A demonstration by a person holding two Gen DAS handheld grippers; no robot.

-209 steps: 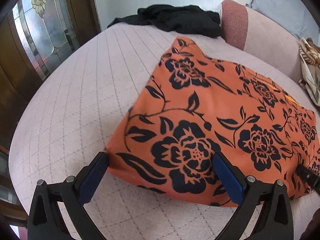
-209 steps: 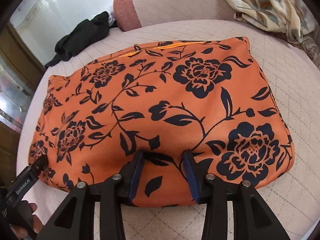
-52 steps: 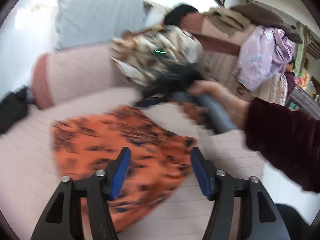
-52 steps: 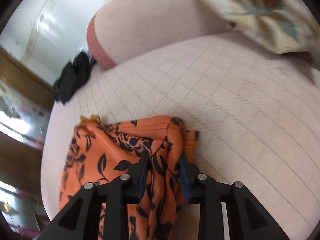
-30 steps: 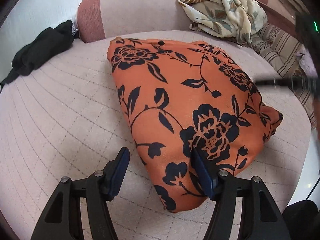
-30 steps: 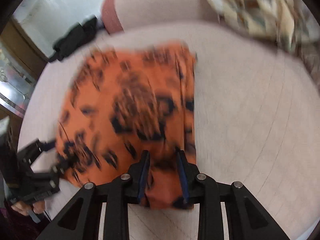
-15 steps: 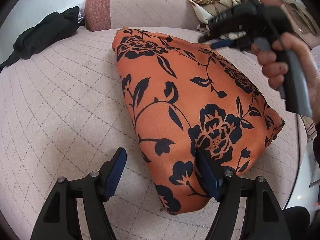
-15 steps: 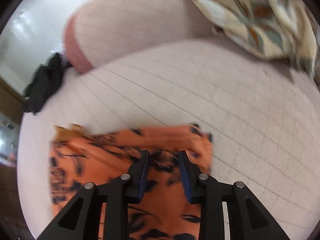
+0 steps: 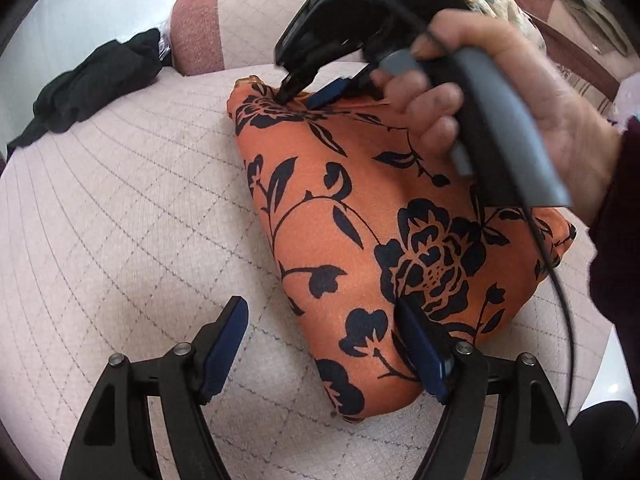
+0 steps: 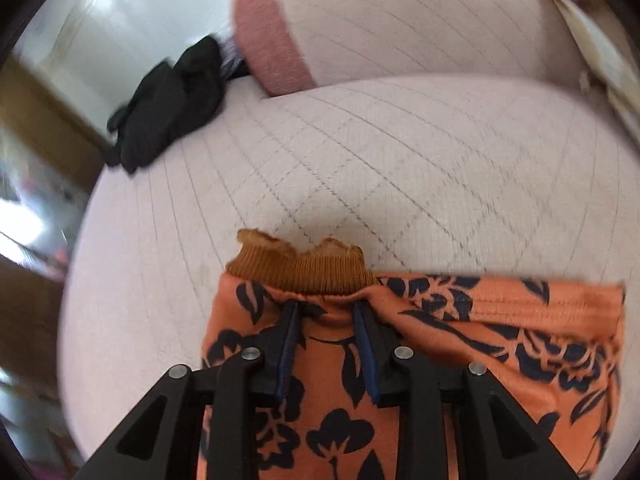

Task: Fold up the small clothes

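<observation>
An orange garment with black flowers (image 9: 360, 216) lies folded on the pale quilted cushion (image 9: 120, 220). My left gripper (image 9: 320, 332) is open at the garment's near end, its right finger against the cloth. My right gripper (image 9: 310, 92) rests its fingertips on the garment's far corner, held by a hand. In the right wrist view the right gripper (image 10: 326, 312) stands open over the cloth (image 10: 480, 340), just behind a brown ribbed cuff (image 10: 304, 264). No cloth is pinched between the jaws.
A black garment (image 9: 88, 84) lies at the back left of the cushion, also in the right wrist view (image 10: 168, 108). A pink bolster (image 9: 200, 32) runs along the back. A patterned cloth (image 9: 500, 0) lies behind the hand.
My right gripper has come down onto the garment's far corner by the brown cuff. My left gripper has stayed open at the near end, shifting slightly closer.
</observation>
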